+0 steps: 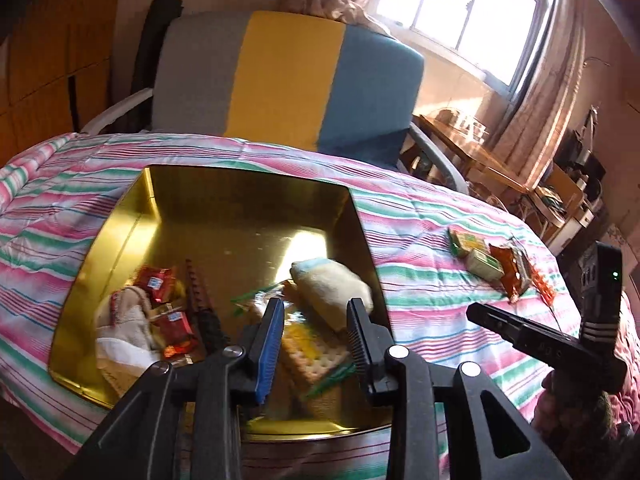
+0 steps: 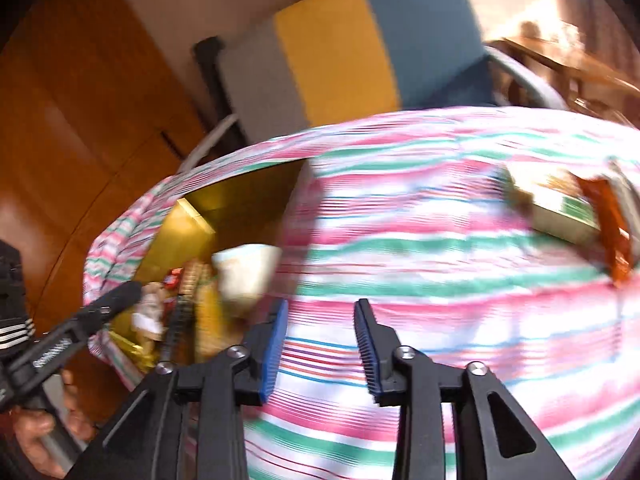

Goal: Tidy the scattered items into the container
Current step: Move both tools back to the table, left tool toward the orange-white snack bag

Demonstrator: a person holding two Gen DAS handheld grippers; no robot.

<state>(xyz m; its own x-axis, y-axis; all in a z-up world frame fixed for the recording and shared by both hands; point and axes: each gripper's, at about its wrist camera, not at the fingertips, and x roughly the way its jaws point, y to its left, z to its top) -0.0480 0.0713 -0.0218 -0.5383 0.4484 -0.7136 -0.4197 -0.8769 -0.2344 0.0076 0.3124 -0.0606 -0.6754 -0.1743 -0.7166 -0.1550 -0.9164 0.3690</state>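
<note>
A: Where is the gold tin (image 1: 132,216), and what does it hold?

B: It rests open on the striped quilt (image 1: 420,240) of a bed. Inside: a pale roll (image 1: 332,286), a cracker packet (image 1: 310,354), red sachets (image 1: 154,280) and a cream cloth (image 1: 120,320).

A: The left gripper (image 1: 316,320)?

B: Above the tin's near side; jaws slightly spread, nothing pinched between them.

A: The right gripper (image 2: 322,330)?

B: Over bare quilt to the right of the tin; jaws parted, empty. That view is blurred.

A: What lies outside the tin?

B: Green-and-white packets (image 1: 476,254) touching orange sachets (image 1: 516,268), well apart from the tin on the right. Beyond the bed stands a grey, yellow and blue chair (image 1: 288,80).
</note>
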